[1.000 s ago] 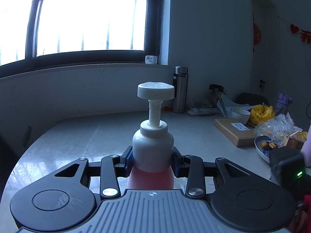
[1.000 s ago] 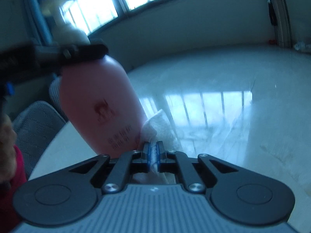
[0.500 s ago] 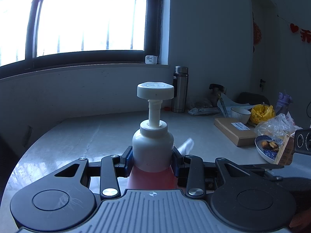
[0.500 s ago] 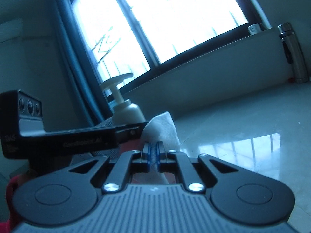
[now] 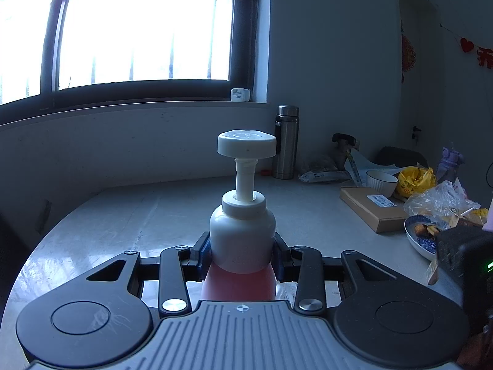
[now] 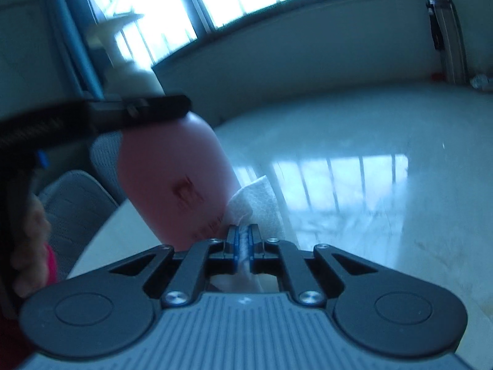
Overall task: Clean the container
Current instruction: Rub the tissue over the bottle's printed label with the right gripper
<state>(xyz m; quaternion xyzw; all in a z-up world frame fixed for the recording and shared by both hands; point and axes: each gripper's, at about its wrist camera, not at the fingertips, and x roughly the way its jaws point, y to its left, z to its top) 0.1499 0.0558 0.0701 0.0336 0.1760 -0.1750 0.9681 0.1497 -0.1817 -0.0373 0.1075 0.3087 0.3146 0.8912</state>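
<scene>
Several table items (image 5: 374, 208) behind the tool-held bottle (image 5: 242, 240).

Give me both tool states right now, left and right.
Left tool: closed on the pink pump bottle, just below its white top.
Right tool: closed on a white wipe, against the bottle's side.

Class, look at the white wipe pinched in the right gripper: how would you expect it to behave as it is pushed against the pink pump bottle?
The wipe is probably floppy: its free end curls and folds above the right gripper. It likely weighs very little, being thin and translucent at the edge. It should bend around the pump bottle rather than shove it, since the left gripper clamps the bottle's neck.
</scene>
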